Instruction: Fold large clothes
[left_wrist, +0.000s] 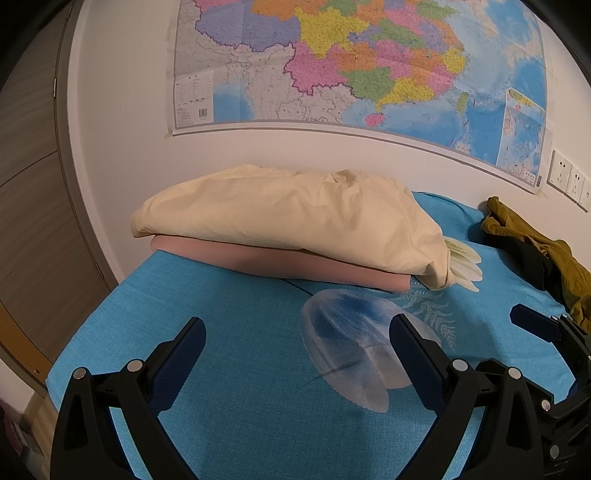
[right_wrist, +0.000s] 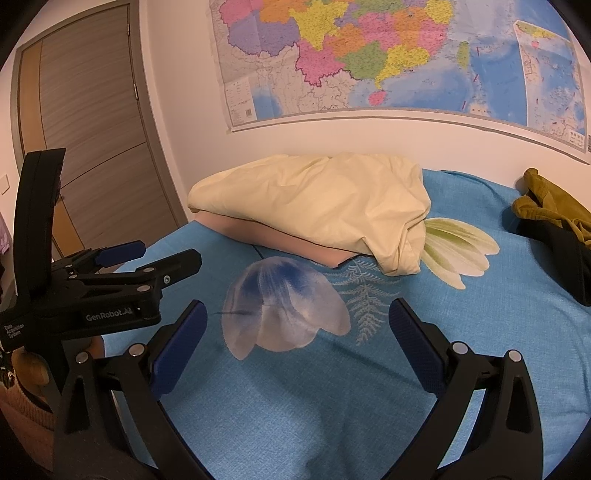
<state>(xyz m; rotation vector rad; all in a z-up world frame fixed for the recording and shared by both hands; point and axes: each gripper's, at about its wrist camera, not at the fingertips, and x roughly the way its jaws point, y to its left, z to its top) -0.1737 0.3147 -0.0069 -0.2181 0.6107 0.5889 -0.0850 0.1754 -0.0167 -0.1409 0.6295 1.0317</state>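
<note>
While both grippers gape empty, olive garment (left_wrist: 539, 254) lies well beyond—far right.

Olive garment (right_wrist: 554, 206) cut off at the right edge; pink pillow (left_wrist: 258, 260) mostly hidden under cream bundle (left_wrist: 295, 210); map (left_wrist: 351, 62) print too small to read

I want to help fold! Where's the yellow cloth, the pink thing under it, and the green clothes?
Yellow cloth (left_wrist: 280, 214): left wrist view, middle of its top.
Pink thing (left_wrist: 266, 264): left wrist view, its front edge under the yellow cloth.
Green clothes (right_wrist: 546, 203): right wrist view, its crumpled top by the wall.
</note>
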